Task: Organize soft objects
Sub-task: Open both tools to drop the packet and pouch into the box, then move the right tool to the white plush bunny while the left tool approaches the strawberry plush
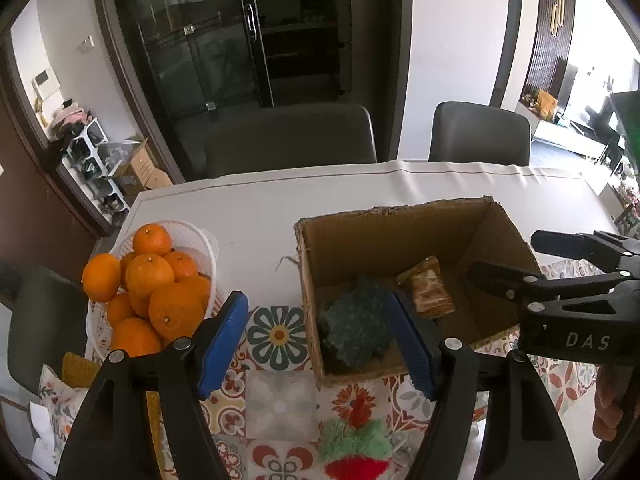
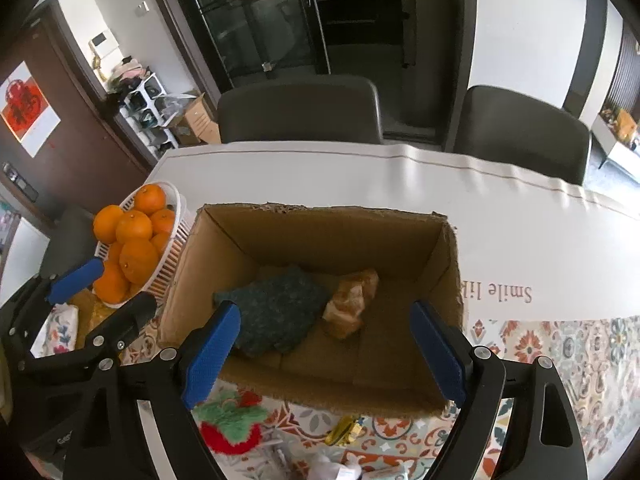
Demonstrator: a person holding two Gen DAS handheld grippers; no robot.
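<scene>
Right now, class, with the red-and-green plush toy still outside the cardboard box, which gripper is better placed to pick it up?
Left, probably. The plush toy lies directly between the open left gripper fingers, near the camera. The open right gripper frames the cardboard box instead, with the toy off to its left.

Both wrist views near, downward (shared: cardboard box (image 1: 400,240)).

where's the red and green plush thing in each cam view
Left wrist view: the red and green plush toy lies at bottom centre on the patterned cloth, in front of the cardboard box.
Right wrist view: it lies lower left, under the right gripper's left finger, again in front of the box.
Shared landmark: the basket of oranges, left of the box.
</scene>
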